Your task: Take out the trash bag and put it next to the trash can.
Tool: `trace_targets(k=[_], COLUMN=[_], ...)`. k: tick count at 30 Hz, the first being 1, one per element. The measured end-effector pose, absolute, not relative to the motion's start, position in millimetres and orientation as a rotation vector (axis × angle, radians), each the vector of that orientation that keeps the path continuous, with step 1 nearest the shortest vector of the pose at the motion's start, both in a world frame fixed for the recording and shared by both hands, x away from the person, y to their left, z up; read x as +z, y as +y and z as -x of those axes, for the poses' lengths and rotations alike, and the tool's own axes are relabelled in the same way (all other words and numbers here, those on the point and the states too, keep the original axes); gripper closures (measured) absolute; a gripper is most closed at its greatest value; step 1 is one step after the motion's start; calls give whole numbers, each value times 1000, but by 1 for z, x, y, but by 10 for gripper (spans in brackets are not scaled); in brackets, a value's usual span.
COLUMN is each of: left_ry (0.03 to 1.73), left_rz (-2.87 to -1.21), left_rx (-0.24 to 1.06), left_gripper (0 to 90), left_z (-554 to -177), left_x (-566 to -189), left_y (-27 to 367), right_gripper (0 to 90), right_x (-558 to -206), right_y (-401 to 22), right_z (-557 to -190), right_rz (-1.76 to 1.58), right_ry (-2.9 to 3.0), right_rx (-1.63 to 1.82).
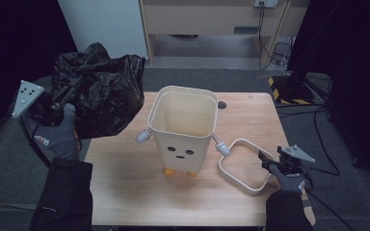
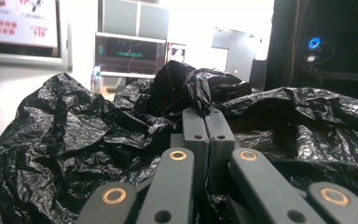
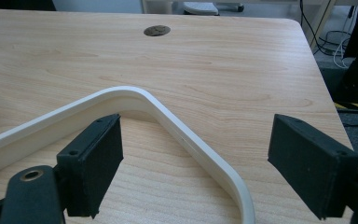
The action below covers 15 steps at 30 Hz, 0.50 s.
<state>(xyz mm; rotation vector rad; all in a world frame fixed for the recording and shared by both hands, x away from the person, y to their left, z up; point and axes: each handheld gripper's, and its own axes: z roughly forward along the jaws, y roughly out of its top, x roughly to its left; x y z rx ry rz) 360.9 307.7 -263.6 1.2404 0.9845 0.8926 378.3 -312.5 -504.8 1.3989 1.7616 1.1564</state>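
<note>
Bag: black plastic bag (image 1: 99, 89) held up at upper left of the high view, beside the cream bin (image 1: 183, 130).
Left gripper (image 2: 208, 112): jaws closed, pinching a fold of the bag.
Right gripper (image 3: 193, 156): jaws wide apart, straddling the white ring (image 3: 168, 121) lying on the table (image 3: 214, 60), holding nothing.
Hidden: bag's opening cannot be made out.

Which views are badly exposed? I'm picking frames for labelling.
High view: dim, with dark surroundings, though the bin reads clearly. Left gripper view: the background is blown out white and the black bag shows glare. Right gripper view: evenly lit table, jaws slightly soft.
</note>
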Motion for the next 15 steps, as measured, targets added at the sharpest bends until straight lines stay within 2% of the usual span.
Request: trace_targets(k=[15], left_ry=[1100], left_rz=[-1327], left_rx=[880], left_gripper=[889], left_z=[-380], left_x=[-316], left_y=[319], right_gripper=[181], right_x=[-505], right_y=[-312], right_z=[-378], right_rz=[-1409], right_ry=[1764], right_rx=[1153])
